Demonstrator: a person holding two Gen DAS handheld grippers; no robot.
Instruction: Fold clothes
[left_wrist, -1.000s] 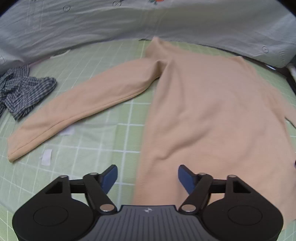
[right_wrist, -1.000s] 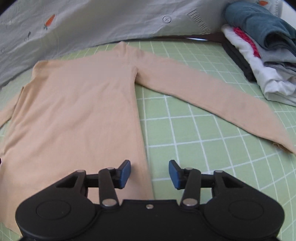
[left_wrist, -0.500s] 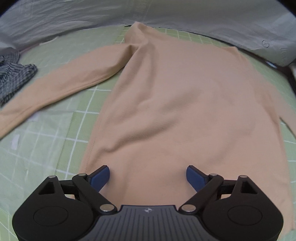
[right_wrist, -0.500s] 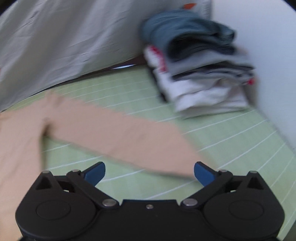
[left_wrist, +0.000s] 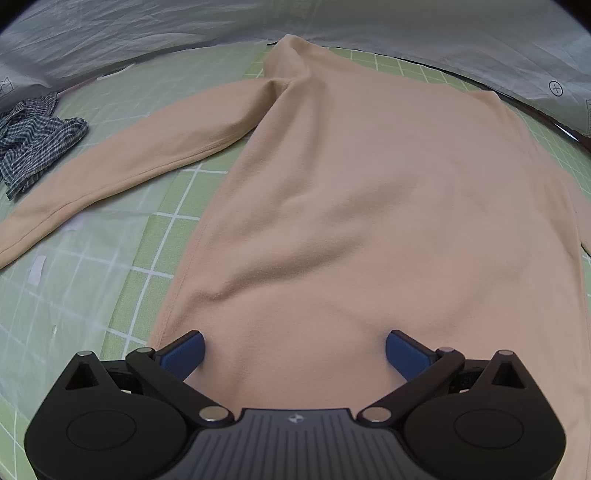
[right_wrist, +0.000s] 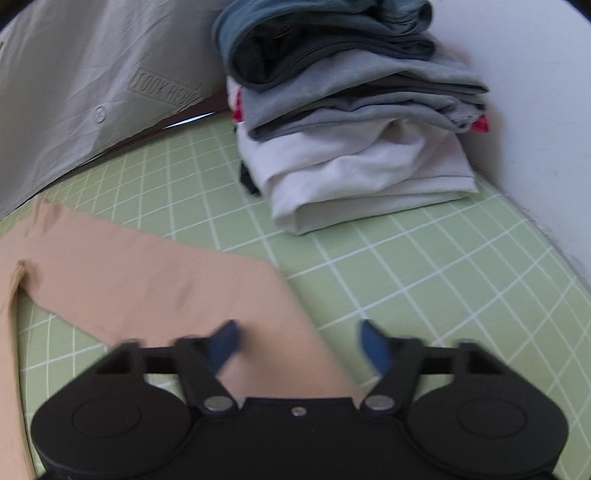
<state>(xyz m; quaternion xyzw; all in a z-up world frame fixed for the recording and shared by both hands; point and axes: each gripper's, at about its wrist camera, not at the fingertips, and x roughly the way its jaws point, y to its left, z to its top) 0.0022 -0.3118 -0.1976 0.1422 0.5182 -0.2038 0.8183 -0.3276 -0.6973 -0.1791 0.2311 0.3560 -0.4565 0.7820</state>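
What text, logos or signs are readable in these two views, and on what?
"LOOK HERE", in a printed box, blurred: grey sheet, right wrist view.
Circled plus sign: the same sheet, left wrist view; another circled mark, blurred.
Boxed mark, cut off at the frame's left edge, unreadable.
Small emblem, no letters: left gripper's body.
Beige shirt, folded stack: no text.

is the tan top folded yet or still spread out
Spread out, not yet folded. The tan top lies flat on the green mat in a single layer, its sleeve stretched out to the side.
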